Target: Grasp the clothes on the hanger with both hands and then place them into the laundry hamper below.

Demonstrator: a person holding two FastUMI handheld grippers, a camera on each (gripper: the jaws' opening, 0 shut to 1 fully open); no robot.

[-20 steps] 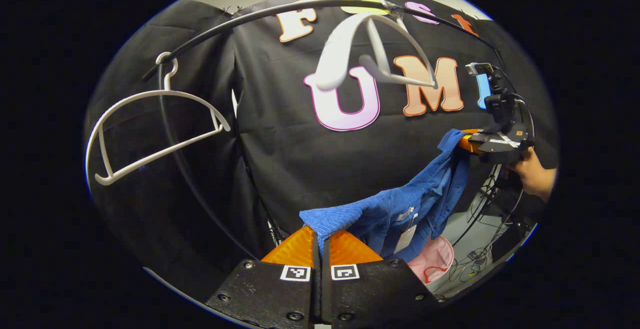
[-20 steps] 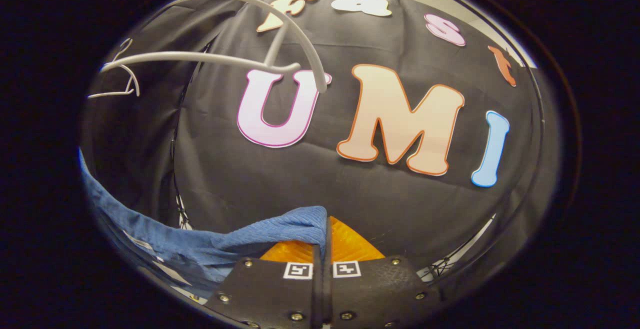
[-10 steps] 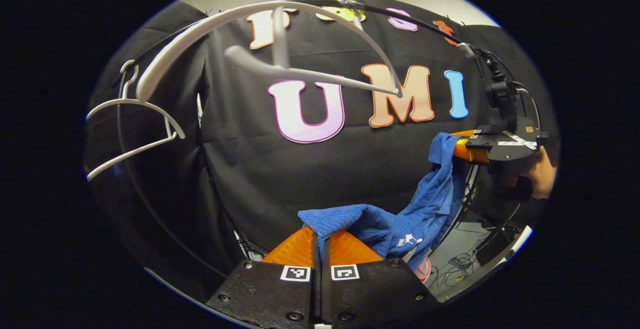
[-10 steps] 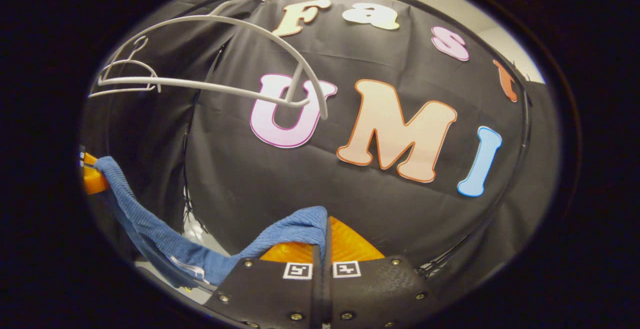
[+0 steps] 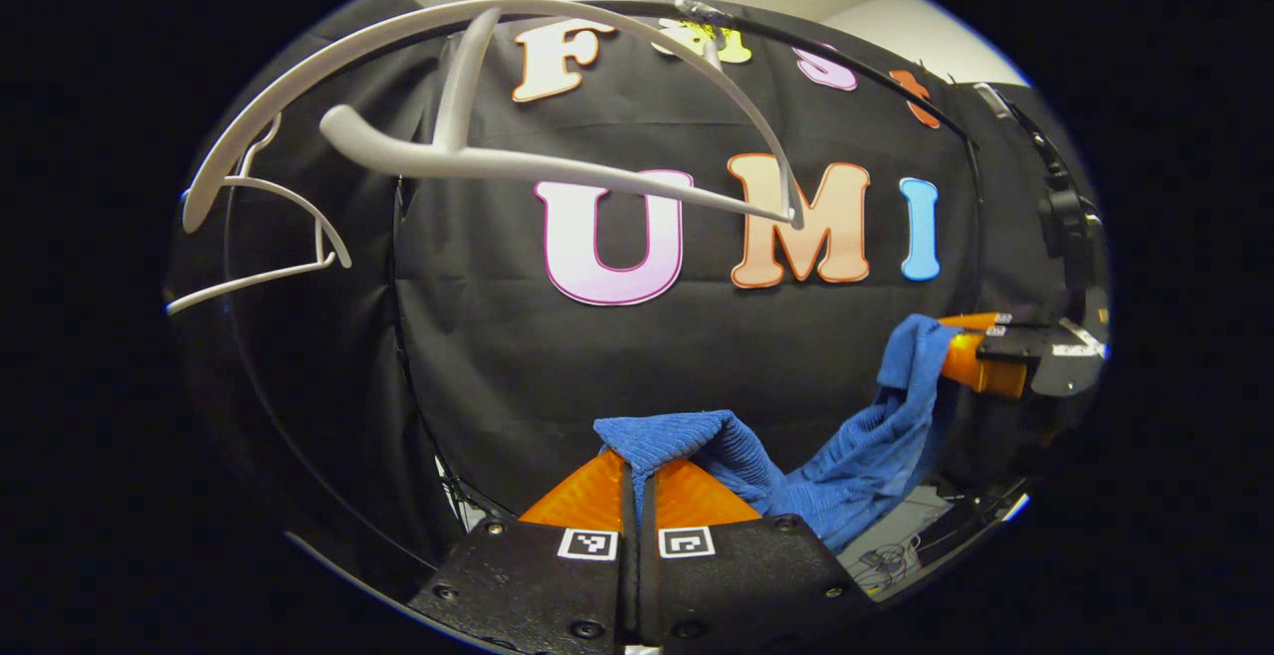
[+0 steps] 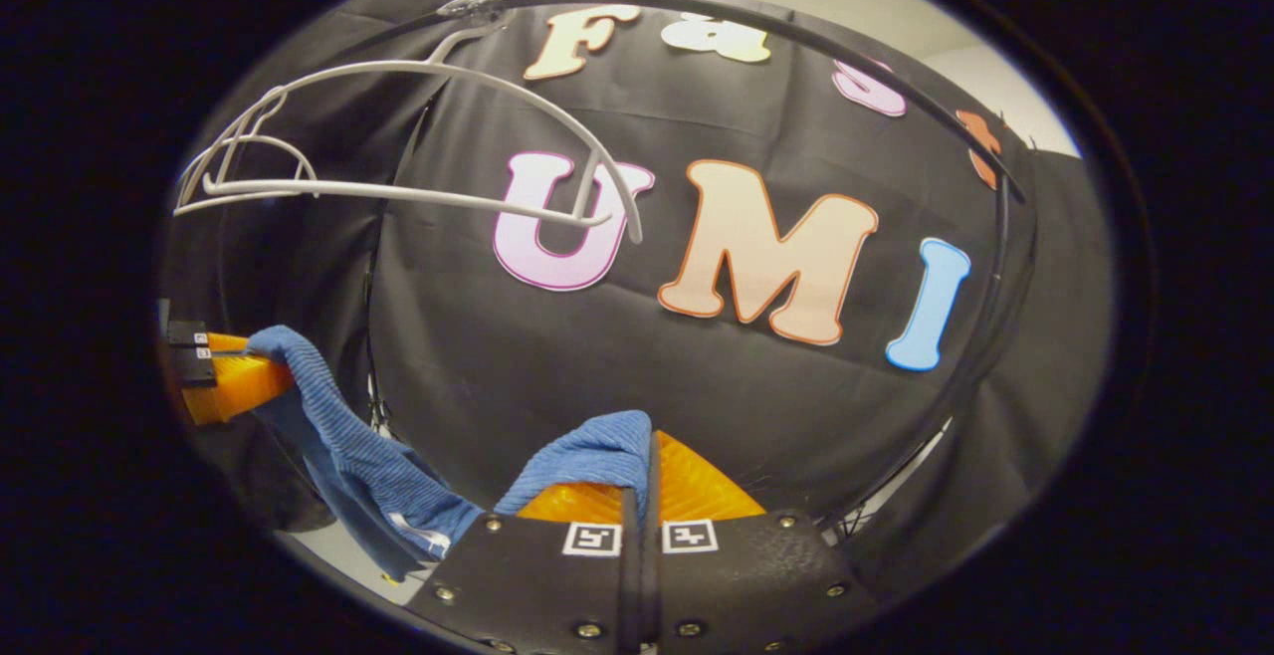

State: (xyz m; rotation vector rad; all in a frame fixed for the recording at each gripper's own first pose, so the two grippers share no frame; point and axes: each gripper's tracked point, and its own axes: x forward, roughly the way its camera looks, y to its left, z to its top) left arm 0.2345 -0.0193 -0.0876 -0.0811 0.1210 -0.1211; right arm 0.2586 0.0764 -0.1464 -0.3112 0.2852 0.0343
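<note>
Holding blue knit garment (image 5: 856,456) slung between my left gripper (image 5: 637,456) and right gripper (image 6: 647,451), both clamped on its edges; it is sagging clear below white hanger (image 5: 518,162).

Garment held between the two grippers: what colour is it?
Blue garment, clearest in the left gripper view.

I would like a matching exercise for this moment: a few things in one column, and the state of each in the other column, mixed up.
Things:
1. blue garment
2. near hanger
3. far hanger
4. left gripper

States:
A. bare, close to the camera in the left gripper view
B. shut on cloth
C. sagging between two grippers
D. bare, at the rail's left end

Pairs: 1-C, 2-A, 3-D, 4-B
</note>
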